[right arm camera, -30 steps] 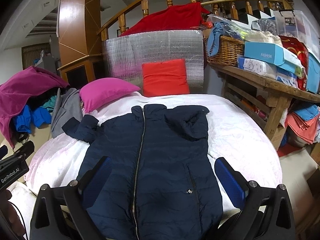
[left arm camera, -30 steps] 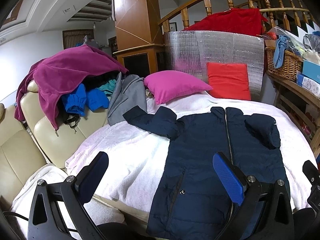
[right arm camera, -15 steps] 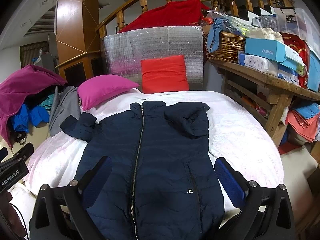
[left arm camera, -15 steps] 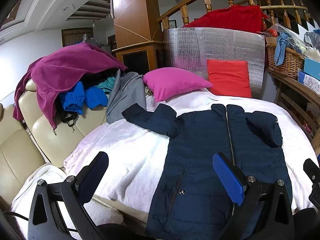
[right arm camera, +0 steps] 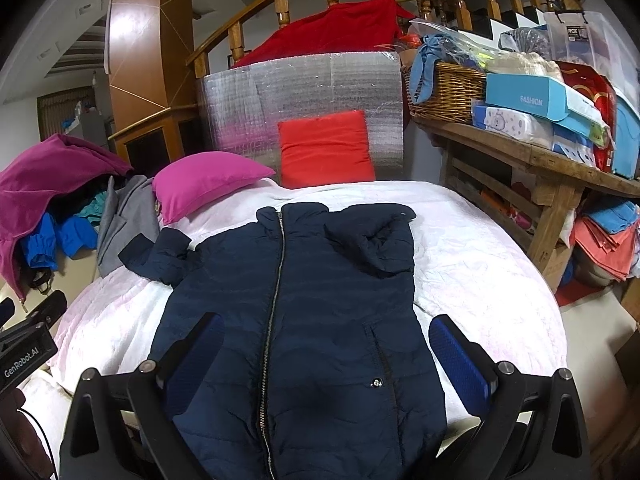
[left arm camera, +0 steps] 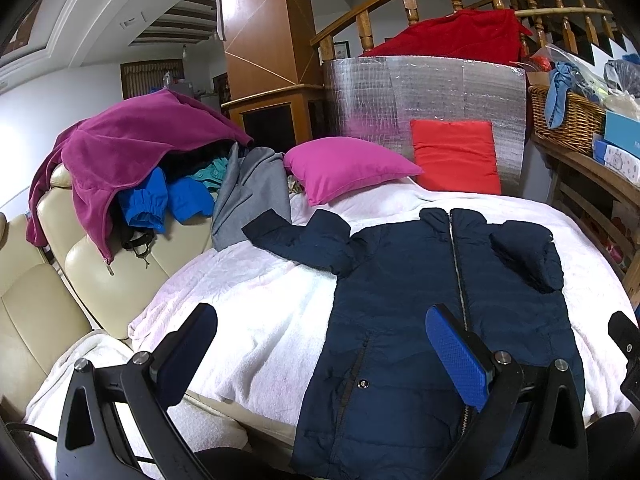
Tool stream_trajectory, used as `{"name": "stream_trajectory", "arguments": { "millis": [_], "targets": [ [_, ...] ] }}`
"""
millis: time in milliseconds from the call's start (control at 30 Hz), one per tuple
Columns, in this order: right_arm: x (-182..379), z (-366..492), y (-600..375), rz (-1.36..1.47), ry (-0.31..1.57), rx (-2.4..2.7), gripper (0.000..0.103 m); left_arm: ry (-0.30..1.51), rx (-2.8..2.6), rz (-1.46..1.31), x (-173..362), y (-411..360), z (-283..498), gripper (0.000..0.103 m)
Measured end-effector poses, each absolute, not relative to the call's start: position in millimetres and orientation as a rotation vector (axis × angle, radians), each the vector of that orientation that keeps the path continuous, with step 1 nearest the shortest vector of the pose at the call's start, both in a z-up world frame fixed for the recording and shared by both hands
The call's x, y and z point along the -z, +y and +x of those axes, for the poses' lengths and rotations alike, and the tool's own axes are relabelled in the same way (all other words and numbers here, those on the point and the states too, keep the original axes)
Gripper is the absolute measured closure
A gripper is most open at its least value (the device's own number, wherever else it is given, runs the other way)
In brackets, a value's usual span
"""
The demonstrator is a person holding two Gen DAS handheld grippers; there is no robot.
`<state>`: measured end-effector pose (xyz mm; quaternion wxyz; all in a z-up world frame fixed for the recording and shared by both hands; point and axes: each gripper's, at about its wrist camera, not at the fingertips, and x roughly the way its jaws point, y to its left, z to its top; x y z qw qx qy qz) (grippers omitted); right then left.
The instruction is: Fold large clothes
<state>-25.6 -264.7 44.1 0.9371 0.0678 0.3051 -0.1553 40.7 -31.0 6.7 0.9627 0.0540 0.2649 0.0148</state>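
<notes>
A navy puffer jacket lies zipped and face up on the white blanket. Its right sleeve is folded across the chest. Its left sleeve stretches out toward the sofa. My left gripper hovers open over the blanket and the jacket's lower left side, holding nothing. My right gripper hangs open above the jacket's hem, its blue pads on either side of the body, empty.
A cream sofa on the left carries a heap of clothes under a magenta fleece. Pink and red cushions lie at the far end. A wooden table with a basket and boxes stands right.
Both grippers have edged slightly forward and lower toward the jacket. The jacket has not moved and both grippers stay open.
</notes>
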Motion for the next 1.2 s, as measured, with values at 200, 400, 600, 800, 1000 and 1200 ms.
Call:
{"name": "stream_trajectory", "arguments": {
  "millis": [200, 400, 600, 800, 1000, 1200],
  "targets": [
    [-43, -25, -267, 0.142, 0.629, 0.316, 0.0, 0.543, -0.031, 0.112, -6, -31, 44, 0.0],
    [-43, -23, -268, 0.144, 0.631, 0.317, 0.0, 0.545, -0.031, 0.116, -6, -32, 44, 0.0],
    [-42, -22, -269, 0.146, 0.635, 0.318, 0.0, 0.549, -0.03, 0.122, -5, -35, 46, 0.0],
    [-41, -18, -271, 0.145, 0.639, 0.316, 0.0, 0.551, -0.03, 0.124, -4, -34, 47, 0.0],
    [-38, -13, -272, 0.142, 0.647, 0.315, 0.0, 0.557, -0.028, 0.131, -2, -35, 51, 0.0],
    [-35, -7, -276, 0.147, 0.656, 0.317, 0.0, 0.565, -0.027, 0.141, 2, -41, 57, 0.0]
  ]
}}
